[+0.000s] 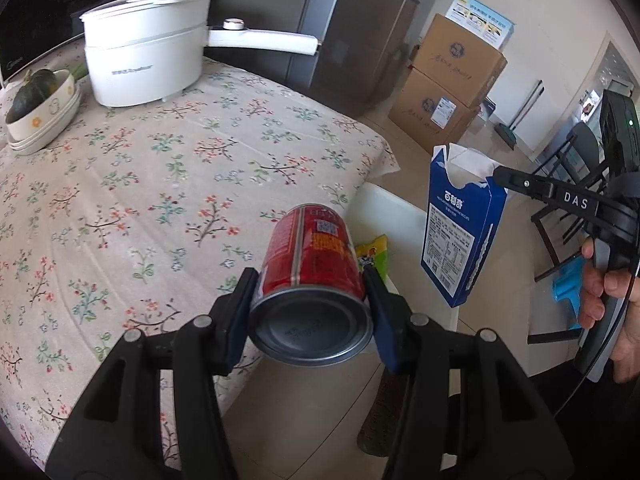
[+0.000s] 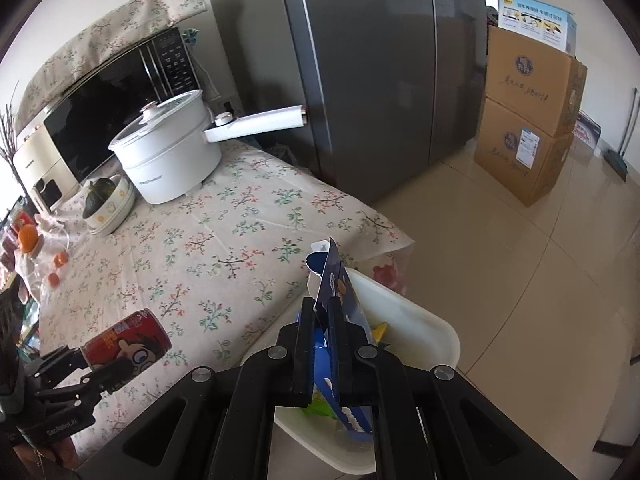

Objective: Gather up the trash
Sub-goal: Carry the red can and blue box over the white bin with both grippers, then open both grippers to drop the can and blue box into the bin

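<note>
A red drinks can [image 1: 310, 256] lies on its side between the pads of my left gripper [image 1: 310, 284], which is shut on its bottom end above the table's edge. In the right wrist view the same can [image 2: 128, 344] and left gripper [image 2: 96, 362] are at the lower left. My right gripper [image 2: 322, 308] is shut on the torn top flap of a blue carton [image 2: 340, 292], which hangs over a white bin [image 2: 420, 320]. The left wrist view shows that carton [image 1: 460, 232] dangling from the right gripper [image 1: 500, 172] beside the bin [image 1: 384, 200].
A green and yellow wrapper [image 1: 374, 254] lies in the bin. On the floral tablecloth [image 1: 160, 184] stand a white electric pot [image 1: 148, 56] and a bowl with a squash [image 1: 40, 100]. A grey fridge [image 2: 380, 60] and stacked cardboard boxes [image 2: 528, 120] stand behind.
</note>
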### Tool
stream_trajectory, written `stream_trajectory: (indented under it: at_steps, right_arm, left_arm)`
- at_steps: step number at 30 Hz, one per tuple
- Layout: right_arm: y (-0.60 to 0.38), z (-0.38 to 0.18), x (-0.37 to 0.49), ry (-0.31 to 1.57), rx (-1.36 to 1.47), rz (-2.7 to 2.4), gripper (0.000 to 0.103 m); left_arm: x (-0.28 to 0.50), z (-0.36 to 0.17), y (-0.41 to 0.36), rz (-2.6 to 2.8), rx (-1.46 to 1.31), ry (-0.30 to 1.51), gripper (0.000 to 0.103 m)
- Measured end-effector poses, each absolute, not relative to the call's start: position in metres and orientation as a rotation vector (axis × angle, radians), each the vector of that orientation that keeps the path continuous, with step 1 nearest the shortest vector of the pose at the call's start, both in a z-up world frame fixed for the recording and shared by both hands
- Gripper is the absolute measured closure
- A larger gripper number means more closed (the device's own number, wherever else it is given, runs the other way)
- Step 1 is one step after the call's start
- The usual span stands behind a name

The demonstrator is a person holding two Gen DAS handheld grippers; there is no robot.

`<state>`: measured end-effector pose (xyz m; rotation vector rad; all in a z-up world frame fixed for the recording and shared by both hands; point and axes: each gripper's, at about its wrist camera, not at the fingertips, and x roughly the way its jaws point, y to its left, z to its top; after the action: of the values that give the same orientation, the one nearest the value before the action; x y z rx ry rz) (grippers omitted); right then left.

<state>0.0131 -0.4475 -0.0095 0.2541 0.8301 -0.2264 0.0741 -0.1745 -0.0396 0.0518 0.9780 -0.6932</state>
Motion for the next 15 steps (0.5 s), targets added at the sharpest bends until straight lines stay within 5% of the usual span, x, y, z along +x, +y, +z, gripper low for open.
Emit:
stream_trajectory:
  at_steps: [15]
  right_arm:
    - [-0.49, -0.017, 0.0, 0.855, 0.356, -0.276, 0.085]
  left_arm:
    - [0.06, -0.071, -0.243, -0.783, 0.159, 1.002, 0.049]
